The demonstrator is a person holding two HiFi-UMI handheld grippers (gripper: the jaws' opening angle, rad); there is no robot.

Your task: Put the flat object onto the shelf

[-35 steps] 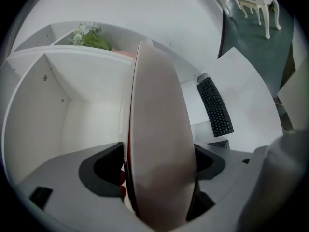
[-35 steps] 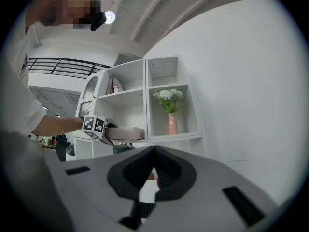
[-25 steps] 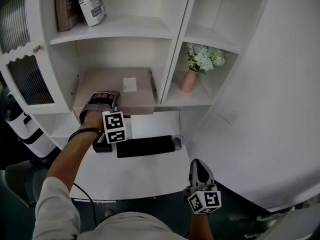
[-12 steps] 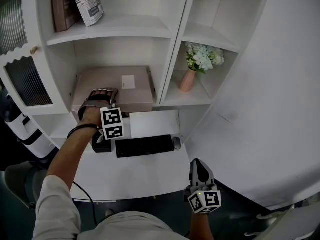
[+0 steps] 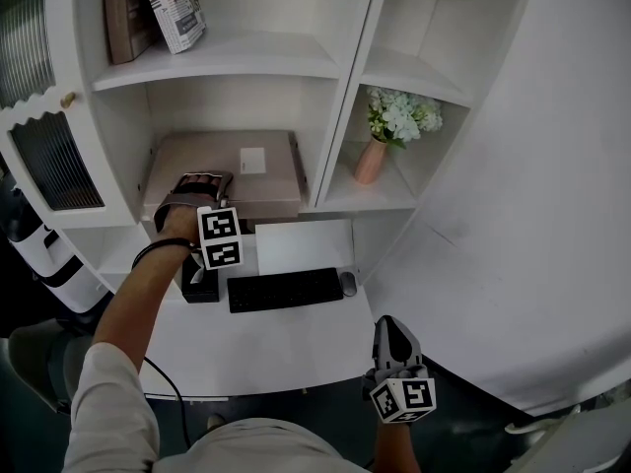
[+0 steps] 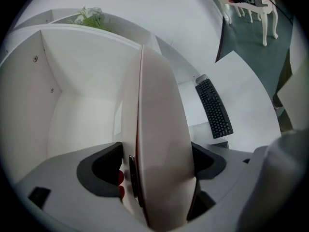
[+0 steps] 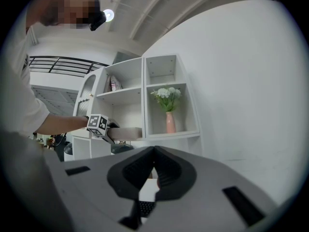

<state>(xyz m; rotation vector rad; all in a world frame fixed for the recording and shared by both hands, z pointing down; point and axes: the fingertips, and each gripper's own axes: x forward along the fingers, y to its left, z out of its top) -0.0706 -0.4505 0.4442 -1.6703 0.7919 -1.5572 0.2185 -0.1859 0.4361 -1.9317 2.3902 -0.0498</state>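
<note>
The flat object is a tan box (image 5: 232, 170) with a white label, lying in the middle-left compartment of the white shelf (image 5: 227, 101). My left gripper (image 5: 202, 193) is at the box's front left corner, shut on its edge. The left gripper view shows the box (image 6: 161, 129) standing edge-on between the two jaws, with the compartment's white walls behind it. Low at the desk's front edge, my right gripper (image 5: 392, 338) hangs shut and holds nothing. Its own view looks up at the shelf, where the box (image 7: 126, 133) shows at the left.
A pink vase of flowers (image 5: 373, 158) stands in the compartment to the right. Books (image 5: 158, 13) lean on the shelf above. On the desk lie a black keyboard (image 5: 286, 289), a mouse (image 5: 349, 283), a white pad (image 5: 301, 244) and a dark device (image 5: 200, 286).
The left hand and gripper have shifted very slightly left and inward with the box. The right gripper has stayed where it was.
</note>
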